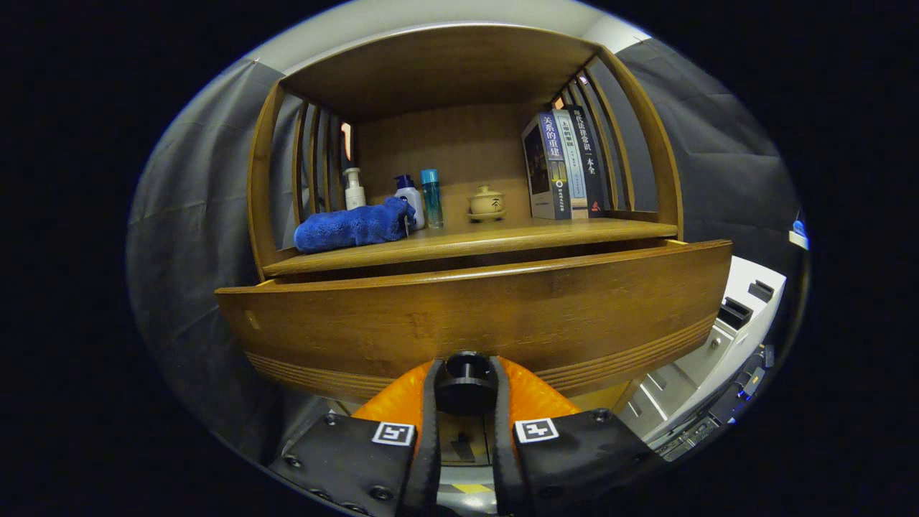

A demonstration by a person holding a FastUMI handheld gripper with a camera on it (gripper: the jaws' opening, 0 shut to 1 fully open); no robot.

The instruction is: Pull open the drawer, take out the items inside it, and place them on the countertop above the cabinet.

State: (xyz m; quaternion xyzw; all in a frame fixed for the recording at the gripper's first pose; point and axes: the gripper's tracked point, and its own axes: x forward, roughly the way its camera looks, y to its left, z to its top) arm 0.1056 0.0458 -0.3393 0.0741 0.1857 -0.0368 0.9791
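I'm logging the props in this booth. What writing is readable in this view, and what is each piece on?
"关系的重建": spine of the left book.
"现代法律常识一本全": spine of the right book.
Middle book: spine text too small to read.
Bottles and lidded cup: any marks are blurred.
Gripper, fingers shut on the drawer knob: square coded markers, no words.

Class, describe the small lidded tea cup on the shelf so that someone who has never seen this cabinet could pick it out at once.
Start at the wooden cabinet's countertop, above the drawer whose knob the tongs grip. Between the row of bottles on one side and the upright books on the other stands the tea cup. It alone is squat, beige, lidded, on a saucer.
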